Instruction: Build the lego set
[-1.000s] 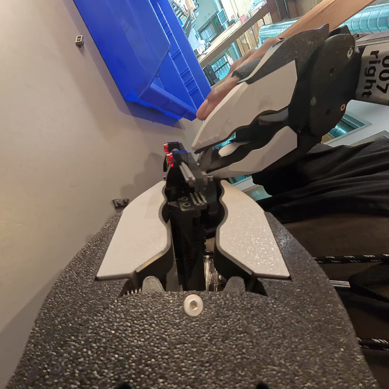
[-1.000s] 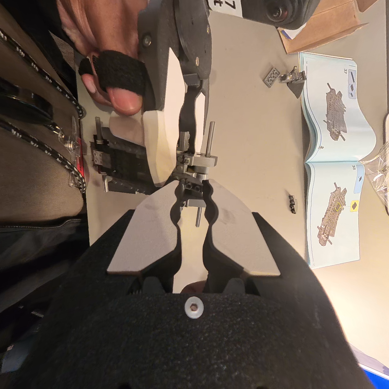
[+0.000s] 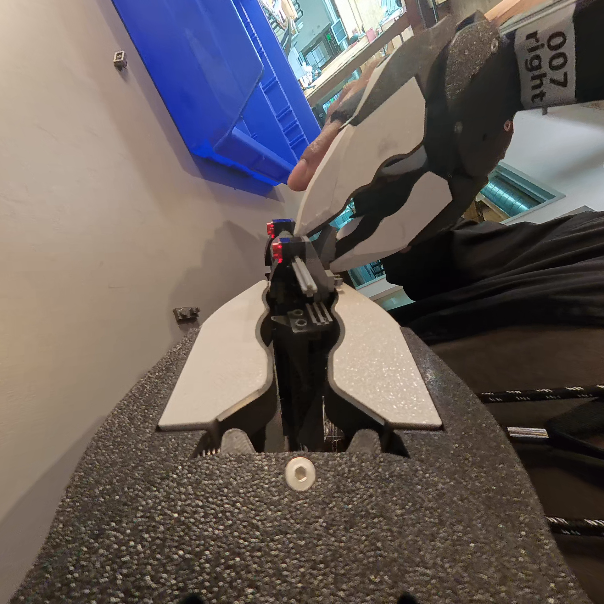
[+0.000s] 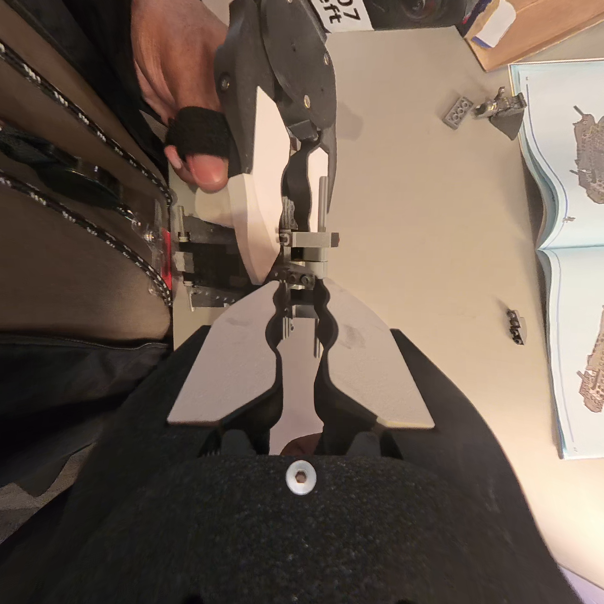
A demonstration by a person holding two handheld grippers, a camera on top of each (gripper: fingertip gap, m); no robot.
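Observation:
My left gripper (image 3: 300,294) is shut on a black and dark grey brick model (image 3: 294,340) with red and blue clear studs (image 3: 277,250) at its far end. The model fills the space between both pads. My right gripper (image 4: 299,289) is shut on a light grey part (image 4: 310,261) at the model's end, above the beige table (image 4: 425,228). In the left wrist view the right gripper (image 3: 315,243) comes in from the upper right and clasps the model's far end. In the right wrist view the left gripper (image 4: 287,228) comes in from above, held by a hand (image 4: 183,81).
A blue bin (image 3: 212,98) and two small loose grey pieces (image 3: 186,313) lie on the table. An open instruction booklet (image 4: 572,228), a cardboard box (image 4: 539,32), a grey plate (image 4: 457,111), a small grey assembly (image 4: 500,111) and a dark piece (image 4: 516,327) lie to the right. My two grippers' fingertips are within a few centimetres of each other.
My left gripper's jaws have narrowed onto the brick model. The right gripper keeps its hold on the grey part and has tilted a little steeper over the model.

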